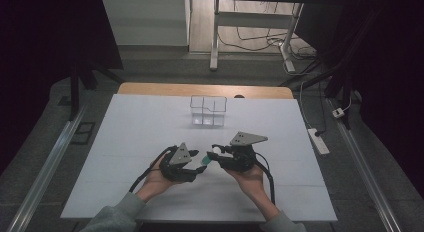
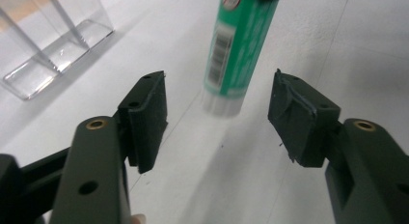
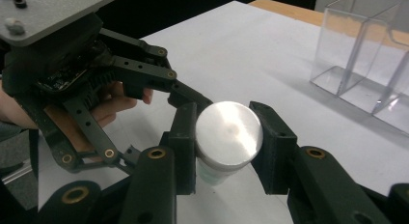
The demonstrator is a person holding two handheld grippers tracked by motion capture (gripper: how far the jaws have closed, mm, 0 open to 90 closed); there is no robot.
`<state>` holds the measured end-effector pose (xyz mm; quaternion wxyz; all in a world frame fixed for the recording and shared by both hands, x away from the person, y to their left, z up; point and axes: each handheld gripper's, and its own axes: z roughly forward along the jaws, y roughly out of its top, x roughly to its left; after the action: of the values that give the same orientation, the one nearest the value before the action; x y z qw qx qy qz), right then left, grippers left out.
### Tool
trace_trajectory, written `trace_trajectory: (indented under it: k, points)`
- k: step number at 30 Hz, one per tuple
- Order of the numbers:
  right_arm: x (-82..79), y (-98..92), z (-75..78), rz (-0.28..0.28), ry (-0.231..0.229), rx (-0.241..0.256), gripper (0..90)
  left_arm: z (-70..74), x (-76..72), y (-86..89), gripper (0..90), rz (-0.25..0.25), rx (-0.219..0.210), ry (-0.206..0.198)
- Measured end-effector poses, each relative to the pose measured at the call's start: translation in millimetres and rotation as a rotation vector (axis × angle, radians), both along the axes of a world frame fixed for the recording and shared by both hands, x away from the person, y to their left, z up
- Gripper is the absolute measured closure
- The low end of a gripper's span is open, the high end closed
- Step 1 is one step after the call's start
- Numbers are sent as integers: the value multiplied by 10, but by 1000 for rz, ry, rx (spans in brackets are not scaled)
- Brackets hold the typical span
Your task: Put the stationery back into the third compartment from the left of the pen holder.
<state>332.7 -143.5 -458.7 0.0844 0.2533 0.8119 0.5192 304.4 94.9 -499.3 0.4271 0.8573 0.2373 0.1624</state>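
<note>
Right tool (image 3: 226,142) clamps the glue stick (image 2: 238,50) — just ahead of the spread left tool (image 2: 217,118).

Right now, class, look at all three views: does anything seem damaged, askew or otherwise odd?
One thing: in the left gripper view, the rubber pad on the open left gripper looks torn and peeling at its edges. Otherwise nothing stands out: the right gripper holds the green glue stick, and the clear organizer stands upright.
</note>
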Motion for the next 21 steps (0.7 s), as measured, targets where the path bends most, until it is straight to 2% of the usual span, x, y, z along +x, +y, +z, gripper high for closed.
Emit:
trace_trajectory:
  k: [3, 9, 16, 19, 21]
  points:
    - [14, -41, 18, -6, -3, 6, 639, -1, 4, 50, 360, 12, -16, 32]
    - [27, -108, 51, -34, -15, 16, 640, -12, -27, 168, 357, 32, -6, 50]
    - [46, -176, 93, -57, -28, 26, 639, -30, -101, 358, 353, 72, -11, 55]
    - [56, -196, 111, -67, -32, 28, 640, -35, -139, 432, 354, 82, 11, 44]
    - [65, -208, 125, -72, -36, 30, 640, -46, -157, 481, 353, 89, 11, 44]
